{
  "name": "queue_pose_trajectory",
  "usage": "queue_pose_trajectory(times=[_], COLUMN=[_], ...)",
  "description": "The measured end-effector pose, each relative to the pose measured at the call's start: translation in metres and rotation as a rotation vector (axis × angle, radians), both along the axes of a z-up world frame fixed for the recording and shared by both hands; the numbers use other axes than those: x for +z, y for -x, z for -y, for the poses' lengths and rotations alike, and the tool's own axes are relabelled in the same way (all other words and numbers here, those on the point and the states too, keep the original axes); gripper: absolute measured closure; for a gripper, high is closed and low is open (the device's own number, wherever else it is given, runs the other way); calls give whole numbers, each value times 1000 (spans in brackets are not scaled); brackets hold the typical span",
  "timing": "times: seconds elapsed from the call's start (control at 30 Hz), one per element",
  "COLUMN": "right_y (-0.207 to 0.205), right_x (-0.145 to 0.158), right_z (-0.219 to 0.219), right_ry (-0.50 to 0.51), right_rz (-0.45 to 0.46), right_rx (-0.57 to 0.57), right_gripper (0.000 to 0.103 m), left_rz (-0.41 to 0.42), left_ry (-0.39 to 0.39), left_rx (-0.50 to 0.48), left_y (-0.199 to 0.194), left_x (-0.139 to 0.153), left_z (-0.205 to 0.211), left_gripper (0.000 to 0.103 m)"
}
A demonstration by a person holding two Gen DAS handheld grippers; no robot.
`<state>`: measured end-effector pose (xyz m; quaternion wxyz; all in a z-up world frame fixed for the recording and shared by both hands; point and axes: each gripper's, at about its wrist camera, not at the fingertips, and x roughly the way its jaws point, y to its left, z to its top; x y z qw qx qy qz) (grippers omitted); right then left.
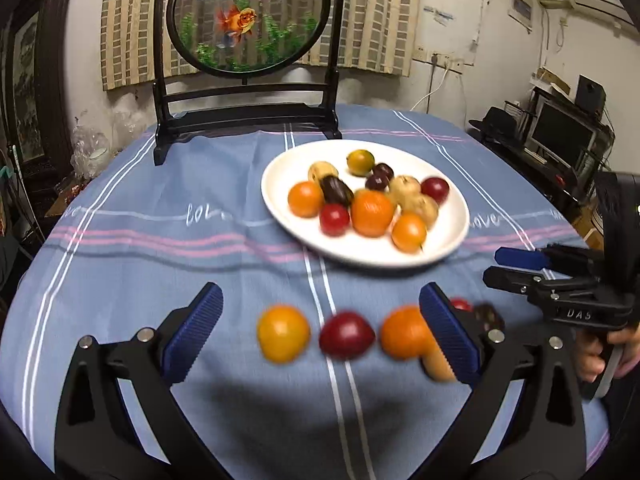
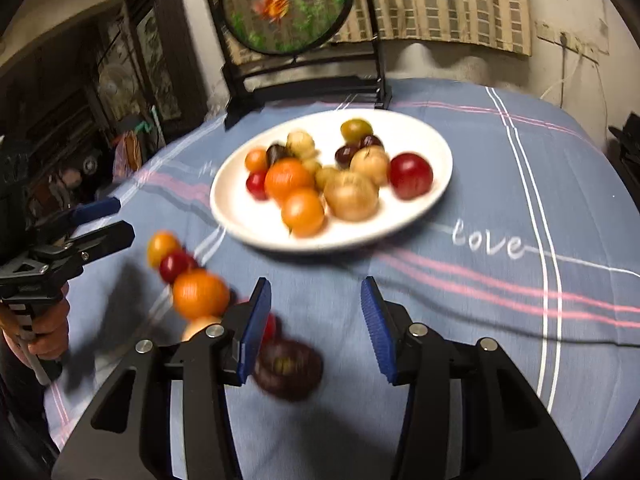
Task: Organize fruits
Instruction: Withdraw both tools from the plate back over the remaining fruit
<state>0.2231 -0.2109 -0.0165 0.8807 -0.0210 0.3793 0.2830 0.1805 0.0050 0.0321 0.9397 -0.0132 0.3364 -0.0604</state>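
A white plate (image 1: pixel 288 164) (image 2: pixel 436 148) holds several small fruits: orange, red, tan and dark ones. A row of loose fruits lies on the blue cloth in front of it: a yellow-orange one (image 1: pixel 283 333) (image 2: pixel 162 246), a red one (image 1: pixel 346 335) (image 2: pixel 174 266), an orange one (image 1: pixel 404 332) (image 2: pixel 200 294), a tan one (image 1: pixel 436 364) and a dark one (image 2: pixel 290 368). My left gripper (image 1: pixel 320 332) is open above the row, empty. My right gripper (image 2: pixel 316 326) (image 1: pixel 490 264) is open and empty, with the dark fruit by its left finger.
A round goldfish screen on a black stand (image 1: pixel 248 16) (image 2: pixel 288 4) stands at the table's far side behind the plate. The table's right edge drops to shelves with a monitor (image 1: pixel 560 132). Dark furniture (image 2: pixel 100 80) stands left of the table.
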Motion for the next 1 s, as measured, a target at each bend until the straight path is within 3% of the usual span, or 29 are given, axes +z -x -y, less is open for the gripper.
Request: queue_pose_trajectory(times=[0.1,0.23,0.6,1.0], right_y=[18,34,40,33], right_x=[-5,-11,-19,-30], right_z=[-7,-16,-25,-29], right_ry=[117,183,207,242], right_rz=[17,34,15,19], right_rx=[22,74,124,104], right_gripper=[52,52,52,53], left_rz=[10,5,-11,-39], left_ry=[-45,-49,-43,2], left_rx=[5,25,16,-18], left_y=[15,21,23,22], left_x=[-6,-9,-10,-10], left_z=[5,0,4,4], left_gripper=[3,3,3,3])
